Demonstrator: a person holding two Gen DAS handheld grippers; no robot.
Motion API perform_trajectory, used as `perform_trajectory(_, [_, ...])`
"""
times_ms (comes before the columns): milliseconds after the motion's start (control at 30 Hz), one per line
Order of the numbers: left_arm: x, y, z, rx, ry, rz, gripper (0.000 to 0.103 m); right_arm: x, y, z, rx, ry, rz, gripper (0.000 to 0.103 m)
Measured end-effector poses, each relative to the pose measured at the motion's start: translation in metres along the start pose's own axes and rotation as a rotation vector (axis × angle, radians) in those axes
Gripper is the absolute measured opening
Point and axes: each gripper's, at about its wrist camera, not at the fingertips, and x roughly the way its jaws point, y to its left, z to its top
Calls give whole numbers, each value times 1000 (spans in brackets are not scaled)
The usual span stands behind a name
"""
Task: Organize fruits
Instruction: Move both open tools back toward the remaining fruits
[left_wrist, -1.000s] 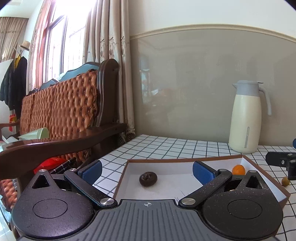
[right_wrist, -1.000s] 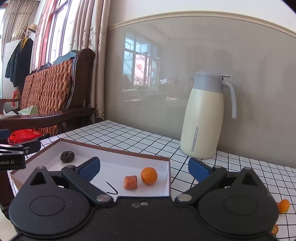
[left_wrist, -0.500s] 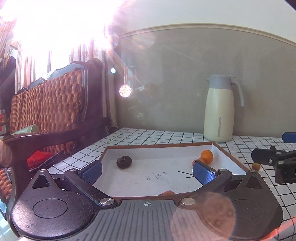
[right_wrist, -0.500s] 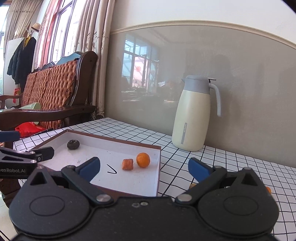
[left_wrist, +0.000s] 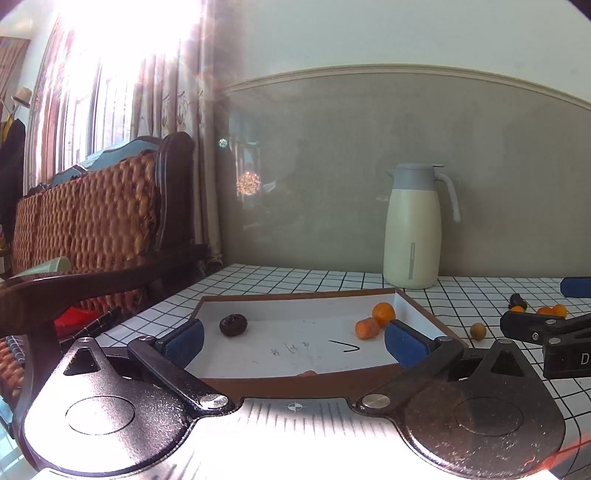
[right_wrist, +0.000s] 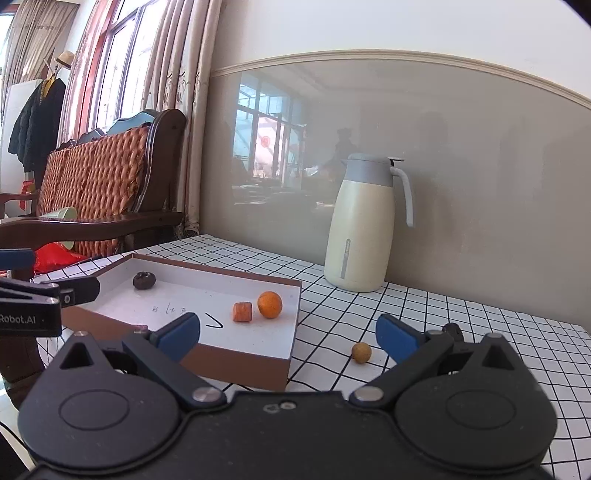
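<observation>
A brown tray (left_wrist: 295, 386) with a white floor lies on the checked table. It holds a dark wrinkled fruit (left_wrist: 233, 325), a round orange fruit (left_wrist: 383, 312) and an orange chunk (left_wrist: 366, 328). My left gripper (left_wrist: 293, 339) is open and empty over the tray's near edge. In the right wrist view the tray (right_wrist: 240, 363) shows the dark fruit (right_wrist: 144, 280), the orange fruit (right_wrist: 270, 304) and the chunk (right_wrist: 242, 312). A small tan fruit (right_wrist: 361, 352) lies on the table right of the tray. My right gripper (right_wrist: 288, 334) is open and empty, near the tray's right corner.
A cream thermos jug (left_wrist: 412, 236) stands at the back against the wall. A woven wooden chair (left_wrist: 103, 229) borders the table's left side. More small orange fruits (left_wrist: 552, 310) lie on the table at the right, beyond the right gripper's fingers (left_wrist: 532, 326).
Both views have drawn back from the tray. The left view swung right, so the orange fruit and chunk now show. The tan fruit came into the right wrist view.
</observation>
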Motion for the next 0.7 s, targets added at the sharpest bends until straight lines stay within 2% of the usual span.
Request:
perform_trajectory(300, [-23, -5, -4, 28, -41, 27, 103, -27, -8, -10, 8, -11, -41, 96])
perform_trajectory(467, [-35, -6, -5, 10, -118, 23, 103, -34, -14, -13, 7, -18, -65, 96])
perform_trajectory(600, [-34, -12, -4, 5, -123, 6, 103, -39, -19, -15, 8, -25, -94, 96])
perform_trajectory(700, [-30, -18, -4, -7, -96, -30, 103, -41, -24, -16, 12, -21, -119, 96])
